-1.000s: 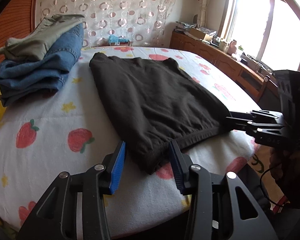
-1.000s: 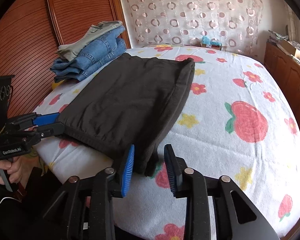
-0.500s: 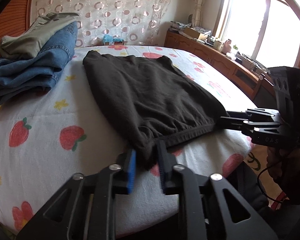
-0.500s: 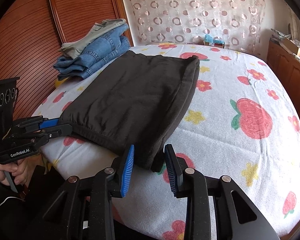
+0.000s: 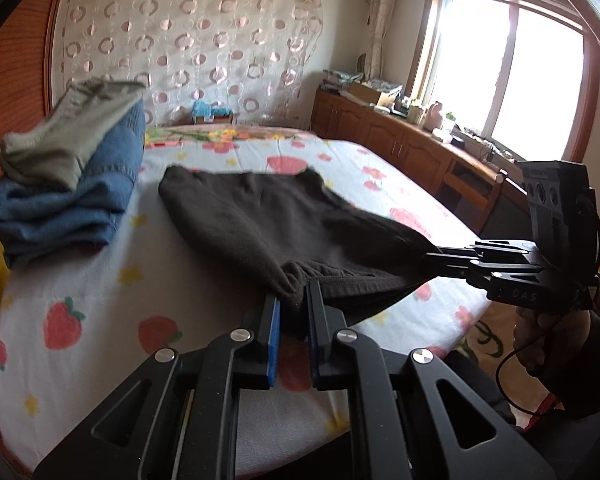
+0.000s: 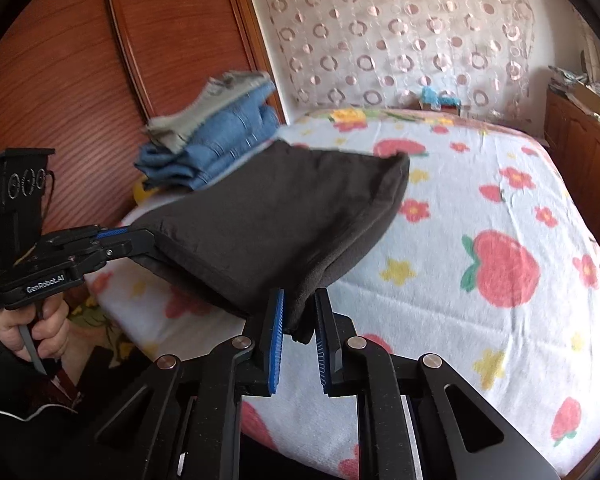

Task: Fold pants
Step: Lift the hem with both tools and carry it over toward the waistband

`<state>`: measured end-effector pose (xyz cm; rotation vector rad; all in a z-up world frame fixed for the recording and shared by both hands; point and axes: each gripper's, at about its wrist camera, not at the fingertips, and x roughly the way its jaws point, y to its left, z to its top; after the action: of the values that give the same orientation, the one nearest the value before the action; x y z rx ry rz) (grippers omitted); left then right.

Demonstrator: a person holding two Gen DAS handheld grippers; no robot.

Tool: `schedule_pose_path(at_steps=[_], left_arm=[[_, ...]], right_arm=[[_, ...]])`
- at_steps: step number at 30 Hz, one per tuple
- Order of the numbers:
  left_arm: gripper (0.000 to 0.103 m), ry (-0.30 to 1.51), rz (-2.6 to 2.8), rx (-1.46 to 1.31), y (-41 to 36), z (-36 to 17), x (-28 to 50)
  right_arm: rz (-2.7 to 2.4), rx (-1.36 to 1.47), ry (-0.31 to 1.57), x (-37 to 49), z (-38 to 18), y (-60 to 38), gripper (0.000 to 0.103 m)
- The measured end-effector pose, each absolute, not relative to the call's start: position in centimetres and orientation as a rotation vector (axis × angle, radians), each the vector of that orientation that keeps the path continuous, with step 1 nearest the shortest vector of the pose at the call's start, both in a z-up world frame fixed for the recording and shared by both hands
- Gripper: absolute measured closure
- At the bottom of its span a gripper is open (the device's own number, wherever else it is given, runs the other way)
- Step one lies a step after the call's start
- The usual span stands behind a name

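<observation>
I am pinching the near hem of the dark pants [image 5: 284, 224] with both tools: my left gripper [image 5: 294, 312] is pressed onto one corner of the waistband end, a bunch of cloth squeezed between the blue pads, and my right gripper [image 6: 300, 320] is clamping the other corner in the same way, with a small tail of fabric hanging below its jaws. Between the two pinches the hem is lifting off the bed [image 6: 480, 320] and sagging a little, while the far end of the pants is lying flat on the strawberry sheet. To do this fold well, I judge I should be keeping both grips firm and level, holding the hem taut enough that the middle does not droop, and carrying it up and forward in one arc so the near edge lands square on the far edge. Pulling unevenly could skew the fold, and dragging toward me could slide the far end off its place. Off to the side, a stack of folded jeans [image 5: 72, 208] is sitting well apart from my path.
</observation>
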<state>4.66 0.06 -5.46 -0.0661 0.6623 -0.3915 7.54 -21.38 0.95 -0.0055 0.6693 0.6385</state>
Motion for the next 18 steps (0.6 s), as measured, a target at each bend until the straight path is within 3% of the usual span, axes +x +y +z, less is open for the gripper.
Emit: schedule_pose_path(at_steps=[18], left_arm=[[0.091, 0.527, -0.432, -0.018, -0.8, 0.7, 2.9]], right_arm=[[0.632, -0.041, 0.509, 3.7, 5.8, -23.9, 0.089]])
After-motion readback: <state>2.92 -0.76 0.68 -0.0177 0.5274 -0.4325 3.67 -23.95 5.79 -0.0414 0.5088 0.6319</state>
